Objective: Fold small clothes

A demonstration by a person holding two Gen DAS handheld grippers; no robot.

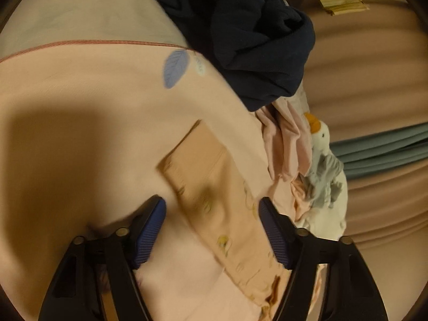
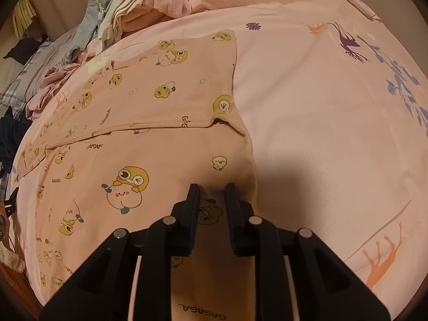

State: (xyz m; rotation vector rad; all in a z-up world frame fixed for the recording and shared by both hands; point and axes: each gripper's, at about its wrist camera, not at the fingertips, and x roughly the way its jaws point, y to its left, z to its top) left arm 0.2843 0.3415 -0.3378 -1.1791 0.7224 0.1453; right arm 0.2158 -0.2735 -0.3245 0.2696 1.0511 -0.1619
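A peach garment (image 2: 160,93) printed with yellow cartoon ducks lies spread flat on the pink bed sheet (image 2: 321,112), one part folded over along a stitched hem (image 2: 171,121). My right gripper (image 2: 212,195) points down at the garment's near right edge. Its jaws stand a narrow gap apart, with the printed cloth showing below and nothing pinched between them. In the left wrist view a long narrow strip of the same peach garment (image 1: 214,187) runs diagonally across the sheet. My left gripper (image 1: 212,203) hangs open over it, one blue pad (image 1: 149,230) on each side, neither touching.
A crumpled navy garment (image 1: 254,40) lies beyond the left gripper, with pink clothes (image 1: 283,144) and a white stuffed duck toy (image 1: 323,165) to its right. A pile of pink, cream and grey clothes (image 2: 139,5) sits at the far left of the bed.
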